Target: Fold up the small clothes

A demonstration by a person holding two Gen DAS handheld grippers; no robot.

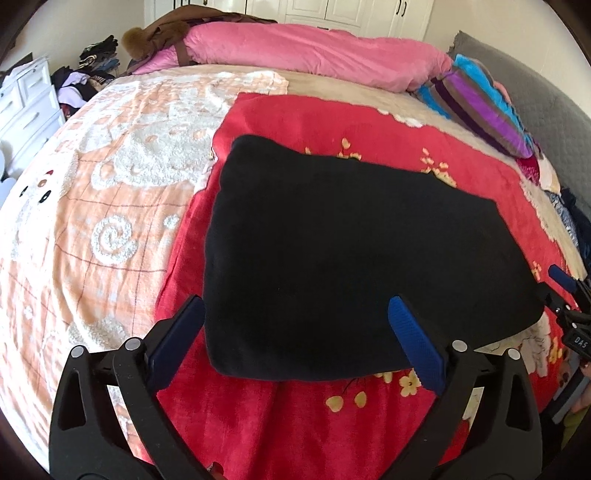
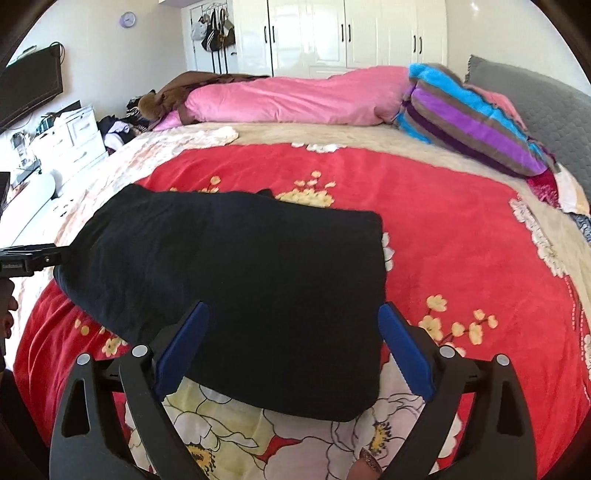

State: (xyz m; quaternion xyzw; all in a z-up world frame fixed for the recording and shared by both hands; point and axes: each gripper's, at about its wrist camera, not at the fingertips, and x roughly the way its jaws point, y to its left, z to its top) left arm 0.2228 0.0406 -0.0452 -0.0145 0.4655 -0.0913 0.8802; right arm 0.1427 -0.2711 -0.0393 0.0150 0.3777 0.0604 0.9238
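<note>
A black garment [image 1: 332, 251] lies folded into a flat rectangle on the red flowered blanket [image 1: 369, 133]; it also shows in the right wrist view [image 2: 251, 280]. My left gripper [image 1: 295, 306] is open and empty, its blue pads straddling the garment's near left corner from just above. My right gripper [image 2: 291, 314] is open and empty over the garment's near right part. The right gripper also shows at the far right of the left wrist view [image 1: 569, 295], beside the garment's right edge. The left gripper's body shows at the left edge of the right wrist view [image 2: 26, 258].
A peach bear-pattern blanket [image 1: 110, 192] covers the bed's left side. A pink duvet [image 1: 314, 55] and a striped pillow [image 2: 472, 122] lie at the far side. White drawers [image 1: 26, 107] and a pile of clothes [image 1: 88, 74] stand left of the bed. White wardrobes [image 2: 351, 33] line the back wall.
</note>
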